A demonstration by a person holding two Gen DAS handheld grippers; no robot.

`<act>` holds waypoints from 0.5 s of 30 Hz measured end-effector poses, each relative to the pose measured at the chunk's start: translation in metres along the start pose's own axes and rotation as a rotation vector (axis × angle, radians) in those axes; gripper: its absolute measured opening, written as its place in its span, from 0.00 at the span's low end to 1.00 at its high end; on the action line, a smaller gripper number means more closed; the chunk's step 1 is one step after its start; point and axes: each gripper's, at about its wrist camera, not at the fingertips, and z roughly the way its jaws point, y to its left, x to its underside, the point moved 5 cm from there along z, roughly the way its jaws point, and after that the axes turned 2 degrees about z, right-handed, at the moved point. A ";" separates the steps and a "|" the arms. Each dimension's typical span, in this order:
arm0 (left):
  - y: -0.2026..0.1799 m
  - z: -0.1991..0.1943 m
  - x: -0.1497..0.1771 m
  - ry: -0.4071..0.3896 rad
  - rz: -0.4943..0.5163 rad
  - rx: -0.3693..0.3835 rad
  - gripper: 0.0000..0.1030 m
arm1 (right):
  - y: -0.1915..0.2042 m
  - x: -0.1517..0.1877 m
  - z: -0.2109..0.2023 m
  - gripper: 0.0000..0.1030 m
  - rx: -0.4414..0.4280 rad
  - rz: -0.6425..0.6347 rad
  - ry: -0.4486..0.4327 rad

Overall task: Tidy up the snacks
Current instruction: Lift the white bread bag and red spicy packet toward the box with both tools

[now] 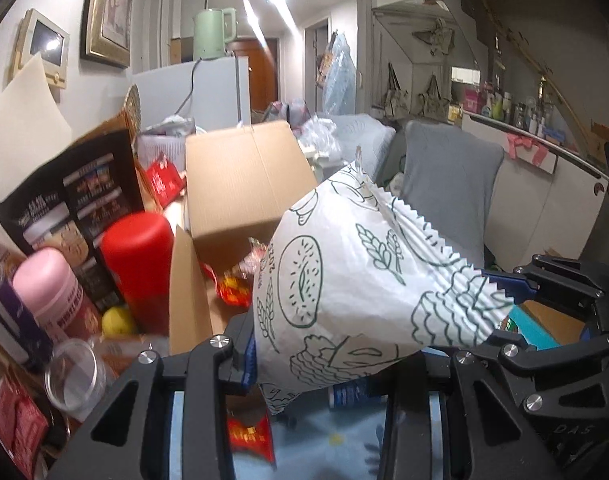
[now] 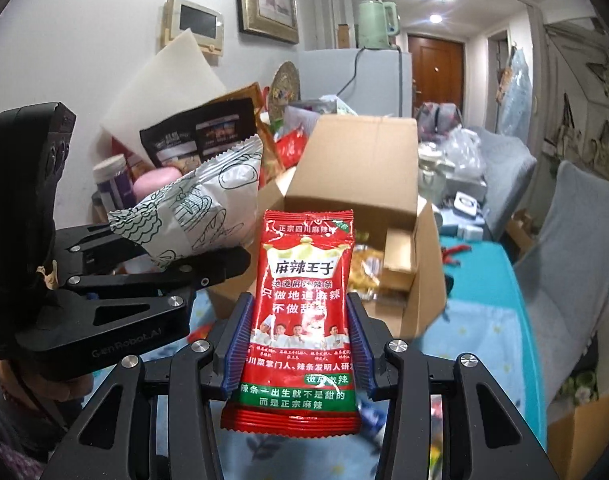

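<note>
The open cardboard box (image 2: 356, 184) sits on the counter (image 2: 480, 320), flaps up, with yellow and red packets inside. Only the right wrist view shows the counter's blue floral cloth stretching off to the right. The left view alone picks up the clutter beside the box: a black pouch (image 1: 70, 200), a red can (image 1: 138, 256), a pink bottle (image 1: 50, 284) and a lemon (image 1: 118, 320). Now the white bag (image 1: 344, 276) with green drawings: the left claw (image 1: 368, 354) is clamped on it, holding it tilted in the air in front of the box. From the right view that bag (image 2: 200, 204) hangs left of the box. The right claw (image 2: 300, 348) grips a red packet (image 2: 300, 320) upright between its blue pads (image 2: 237, 344), just in front of the box.
</note>
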 end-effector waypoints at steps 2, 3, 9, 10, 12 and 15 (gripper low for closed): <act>0.003 0.004 -0.011 -0.014 -0.006 -0.006 0.35 | -0.005 -0.012 0.003 0.43 0.002 -0.002 -0.013; 0.006 0.007 -0.017 -0.020 -0.012 -0.008 0.35 | -0.007 -0.016 0.005 0.43 0.006 -0.003 -0.018; 0.019 0.024 -0.046 -0.051 -0.022 -0.030 0.35 | -0.022 -0.047 0.019 0.43 0.018 -0.013 -0.044; 0.022 0.028 -0.051 -0.056 -0.028 -0.034 0.35 | -0.025 -0.052 0.022 0.43 0.020 -0.014 -0.048; 0.027 0.035 -0.058 -0.063 -0.035 -0.038 0.35 | -0.030 -0.060 0.030 0.43 0.021 -0.010 -0.051; 0.034 0.049 -0.070 -0.067 -0.041 -0.057 0.35 | -0.038 -0.072 0.041 0.43 0.022 -0.008 -0.052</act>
